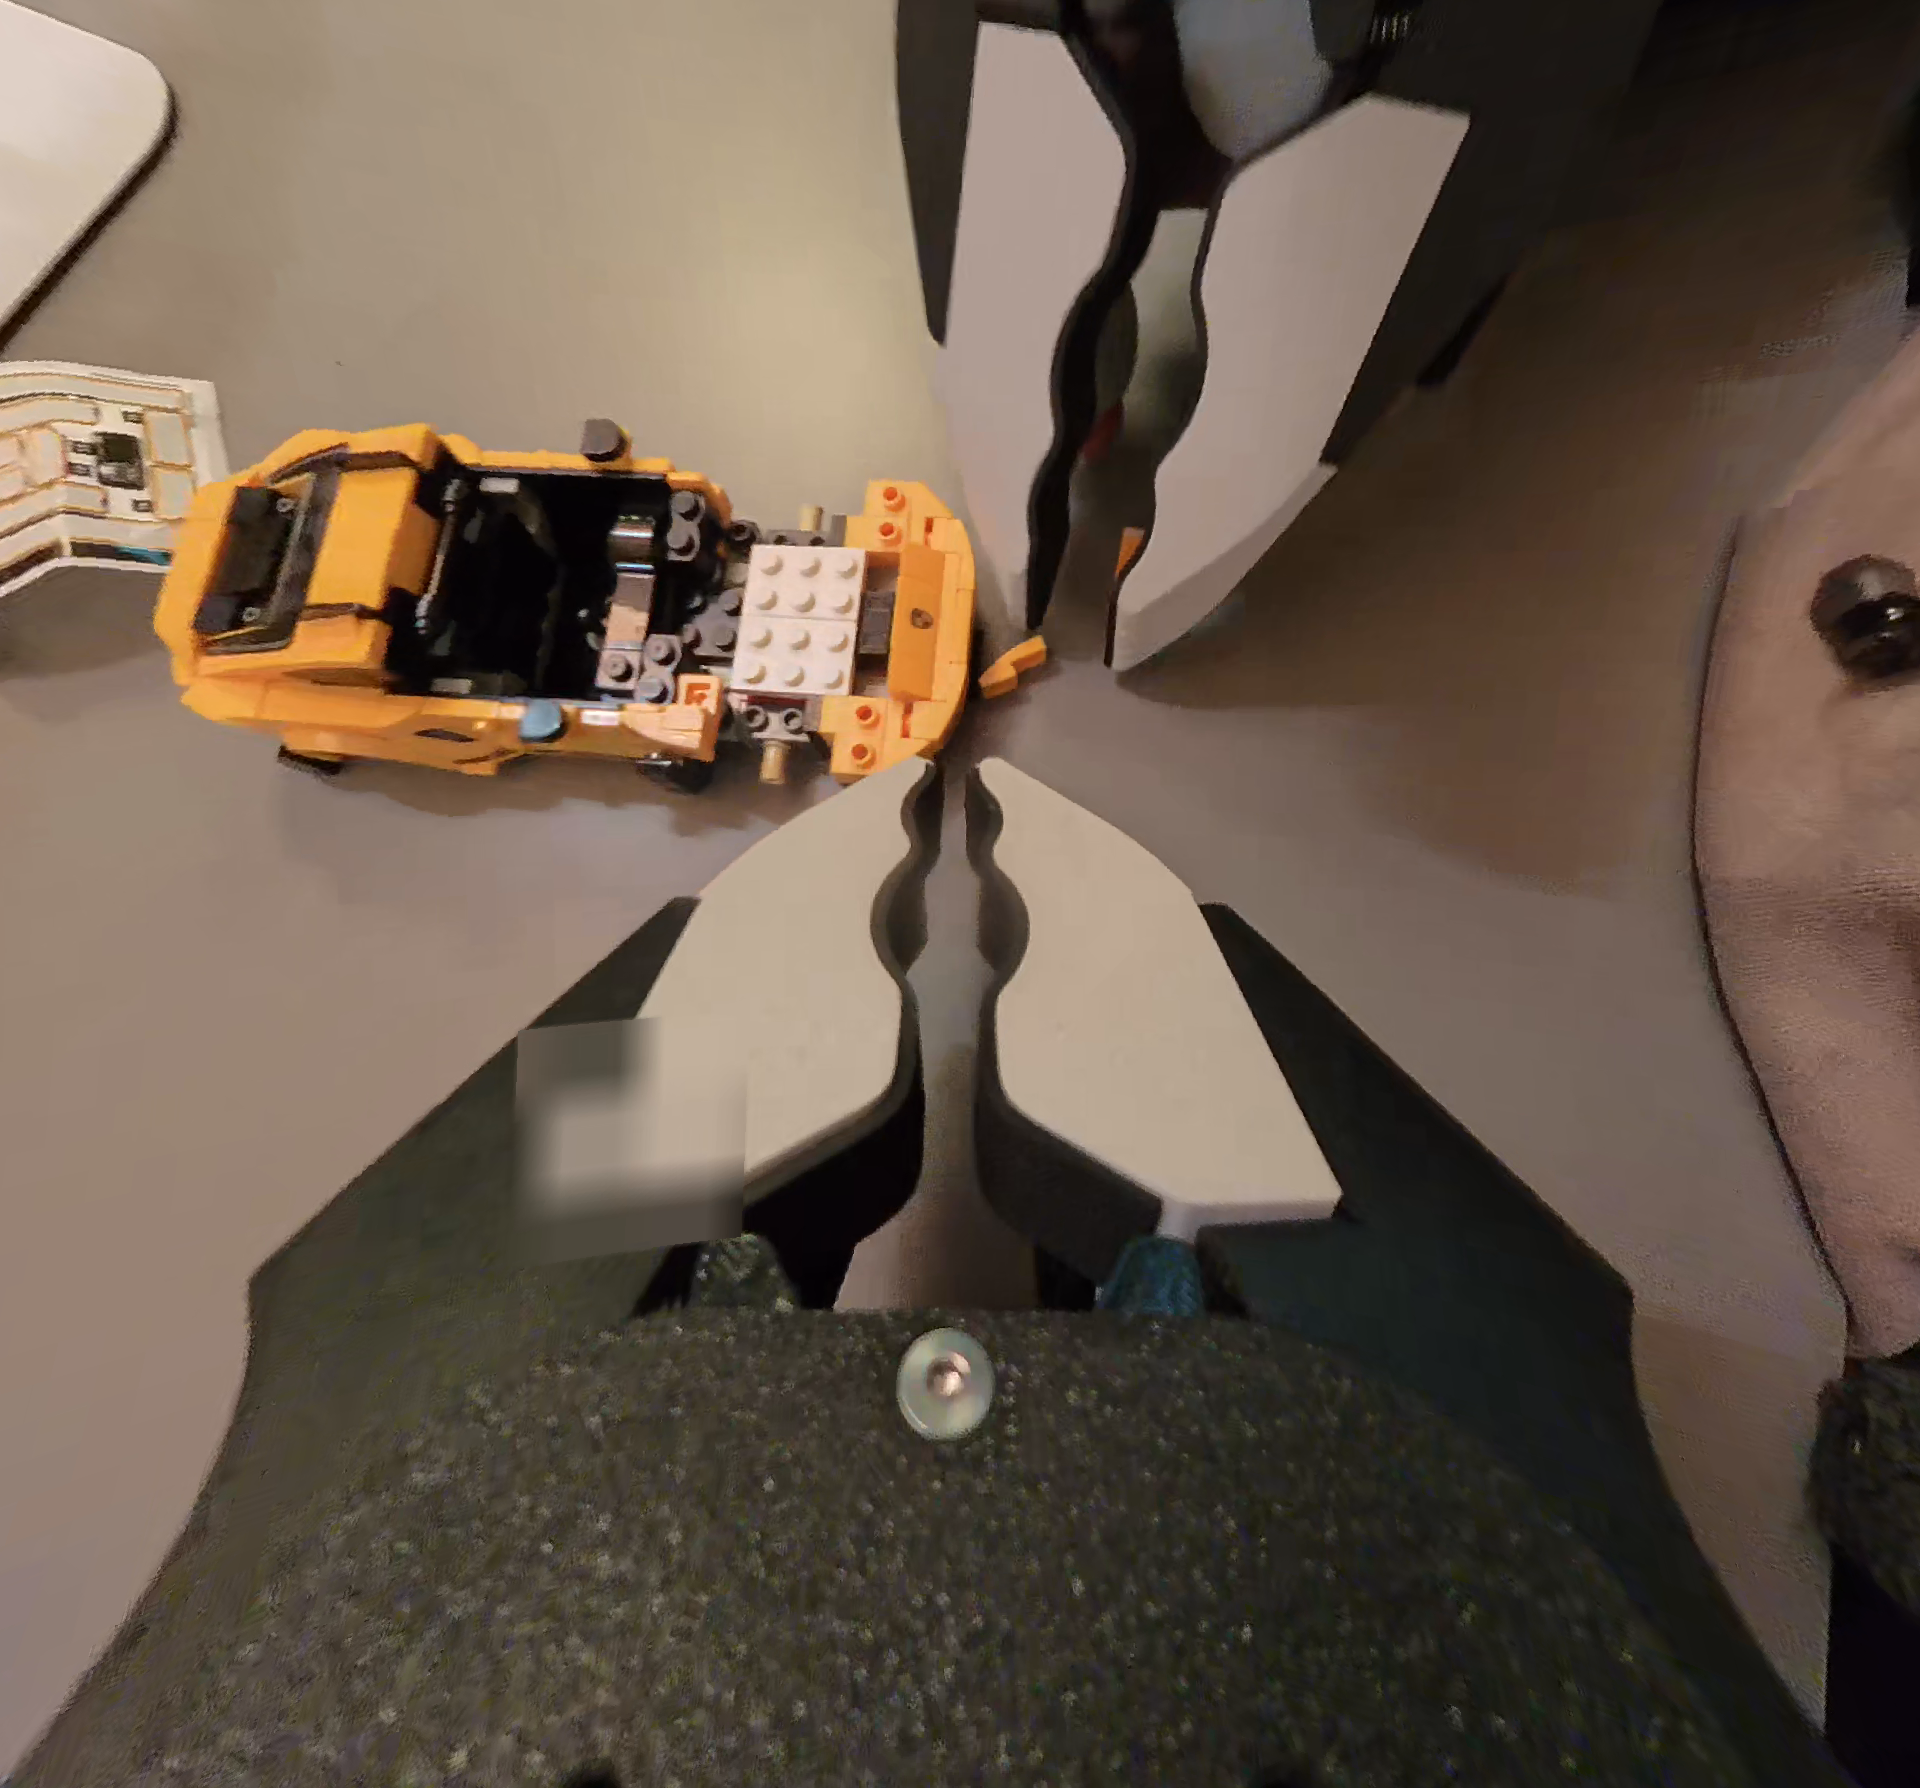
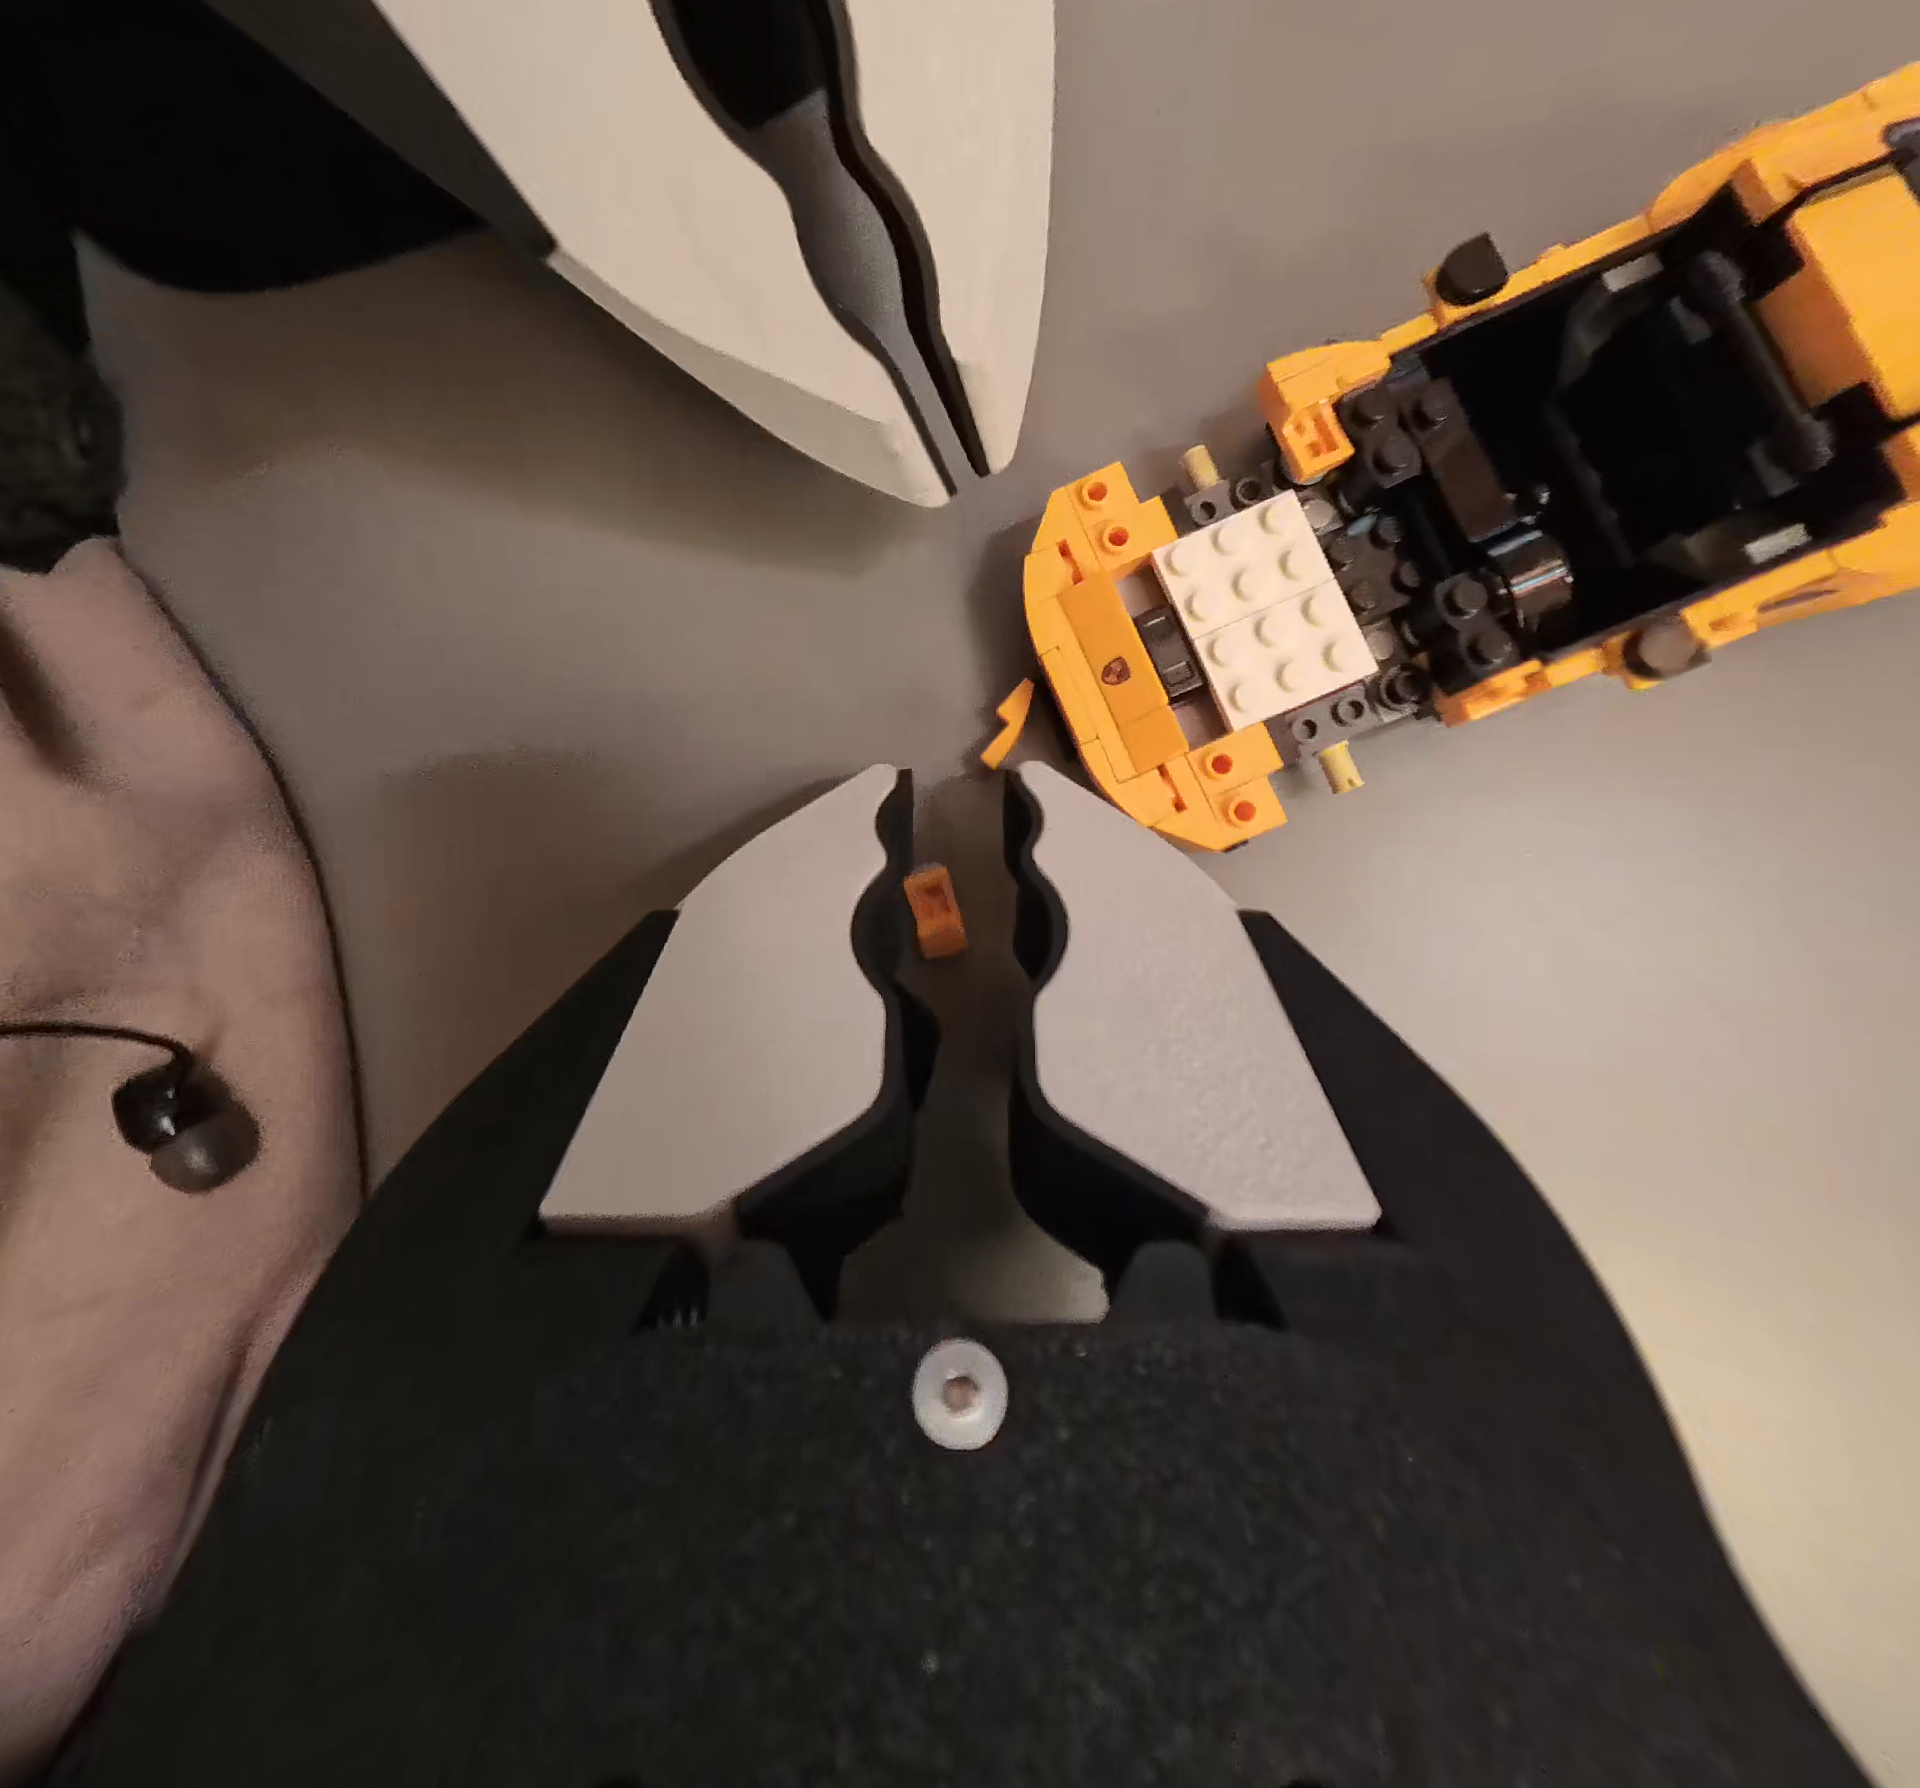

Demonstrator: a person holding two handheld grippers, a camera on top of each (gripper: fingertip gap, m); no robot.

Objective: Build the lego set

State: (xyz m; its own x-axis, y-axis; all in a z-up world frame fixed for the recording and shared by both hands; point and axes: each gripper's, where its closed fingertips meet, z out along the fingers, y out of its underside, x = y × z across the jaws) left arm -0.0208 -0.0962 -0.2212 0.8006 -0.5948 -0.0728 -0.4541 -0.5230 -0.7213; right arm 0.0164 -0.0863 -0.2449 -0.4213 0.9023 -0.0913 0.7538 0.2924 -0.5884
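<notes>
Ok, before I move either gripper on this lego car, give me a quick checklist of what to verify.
1. Small orange brick firmly gripped by the right gripper: cannot tell; it sits between the fingers but seems to touch only one.
2. Left gripper free to help: ok; closed, holding nothing.
3. Orange car upright on the table, studs facing up: ok.
4. Car steadied: not ok; neither gripper holds it.
5. Loose orange piece: not ok; it lies unattached on the table beside the car's nose, near both grippers' tips.
6. White plates uncovered: ok.
</notes>
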